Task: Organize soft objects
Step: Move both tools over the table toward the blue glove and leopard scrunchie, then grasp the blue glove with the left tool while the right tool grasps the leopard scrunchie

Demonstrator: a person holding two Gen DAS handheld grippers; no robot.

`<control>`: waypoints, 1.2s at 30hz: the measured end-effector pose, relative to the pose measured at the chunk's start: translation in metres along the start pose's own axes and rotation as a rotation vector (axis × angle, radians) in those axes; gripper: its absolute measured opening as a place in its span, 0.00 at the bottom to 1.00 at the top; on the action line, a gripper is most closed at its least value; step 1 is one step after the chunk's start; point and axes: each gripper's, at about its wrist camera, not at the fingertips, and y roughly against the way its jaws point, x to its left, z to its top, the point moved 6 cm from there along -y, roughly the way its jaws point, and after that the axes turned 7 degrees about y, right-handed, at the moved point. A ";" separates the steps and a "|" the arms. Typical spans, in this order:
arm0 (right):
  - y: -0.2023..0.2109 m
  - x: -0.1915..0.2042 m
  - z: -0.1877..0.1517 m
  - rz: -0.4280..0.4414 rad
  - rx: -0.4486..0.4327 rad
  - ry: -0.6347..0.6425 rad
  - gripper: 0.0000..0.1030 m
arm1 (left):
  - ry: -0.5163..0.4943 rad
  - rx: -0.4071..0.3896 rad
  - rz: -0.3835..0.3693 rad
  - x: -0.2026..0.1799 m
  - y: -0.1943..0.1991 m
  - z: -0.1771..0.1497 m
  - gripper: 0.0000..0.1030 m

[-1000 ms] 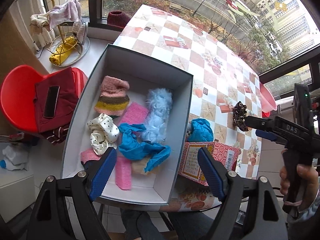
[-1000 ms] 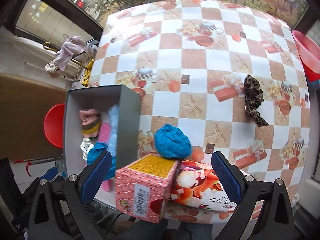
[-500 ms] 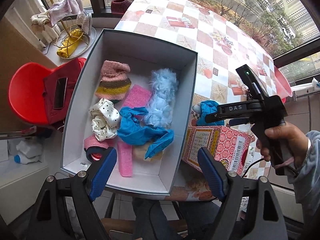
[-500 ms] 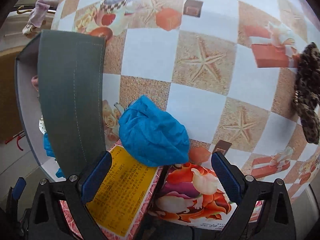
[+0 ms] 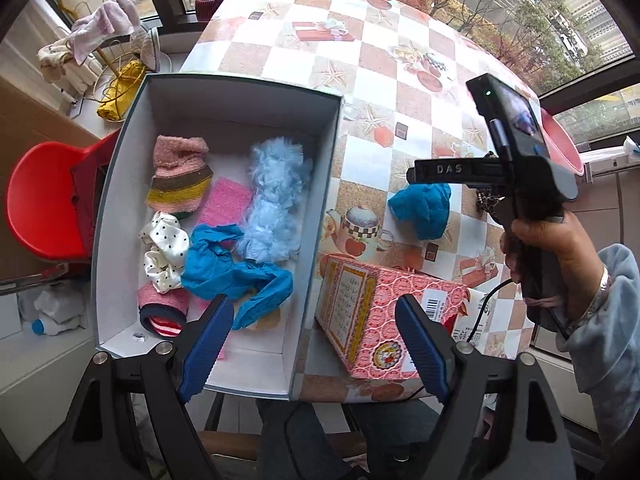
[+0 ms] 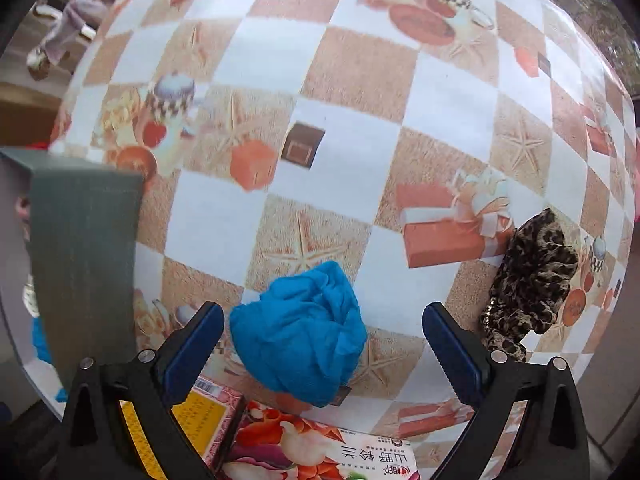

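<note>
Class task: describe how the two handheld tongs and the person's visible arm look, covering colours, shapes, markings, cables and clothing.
Both tongs, left and right, have black angular arms with silver bolts and ribbed blue pads. Seen from the left wrist camera, the right tool is a black pistol-grip body marked "DAS", with a green light, a small screen and a black cable. The arm wears a pale blue fleecy sleeve and a silver bracelet.

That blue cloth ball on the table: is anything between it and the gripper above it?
Nothing visible. The right hand-held gripper stands open with the blue cloth ball between its fingers, not yet pinched. The pink carton lies nearer the camera, out of the way.
</note>
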 end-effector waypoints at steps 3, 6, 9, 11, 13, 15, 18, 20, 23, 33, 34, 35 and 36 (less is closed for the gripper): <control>0.026 -0.017 -0.006 0.129 -0.076 -0.082 0.97 | -0.029 -0.005 0.010 -0.019 0.000 0.007 0.83; 0.054 -0.041 -0.017 0.239 -0.155 -0.174 0.97 | -0.044 -0.008 0.000 -0.039 0.000 0.017 0.83; 0.081 -0.084 -0.031 0.256 -0.240 -0.278 0.97 | -0.046 -0.006 -0.027 -0.059 -0.003 0.029 0.83; 0.091 -0.115 -0.031 0.237 -0.277 -0.364 0.97 | -0.043 0.006 -0.045 -0.073 -0.010 0.036 0.83; 0.090 -0.148 -0.037 0.205 -0.276 -0.438 0.97 | -0.038 0.023 -0.048 -0.086 -0.020 0.044 0.83; 0.074 -0.170 -0.044 0.178 -0.232 -0.480 0.97 | -0.031 0.038 -0.044 -0.100 -0.031 0.053 0.83; 0.050 -0.185 -0.063 0.190 -0.169 -0.515 0.97 | -0.032 0.045 -0.012 -0.119 -0.051 0.067 0.83; 0.040 -0.184 -0.067 0.193 -0.148 -0.502 0.97 | -0.024 0.067 0.029 -0.129 -0.070 0.074 0.83; 0.030 -0.173 -0.063 0.190 -0.136 -0.438 0.97 | 0.000 0.089 0.107 -0.139 -0.103 0.080 0.83; -0.004 -0.154 -0.029 0.115 -0.113 -0.282 0.96 | 0.041 0.187 0.265 -0.134 -0.179 0.070 0.83; -0.007 -0.155 -0.029 0.106 -0.104 -0.274 0.89 | 0.045 0.201 0.269 -0.133 -0.184 0.068 0.83; -0.010 -0.155 -0.029 0.099 -0.095 -0.265 0.74 | 0.049 0.212 0.272 -0.131 -0.188 0.067 0.83; -0.013 -0.156 -0.030 0.097 -0.082 -0.260 0.65 | 0.055 0.223 0.271 -0.130 -0.193 0.065 0.83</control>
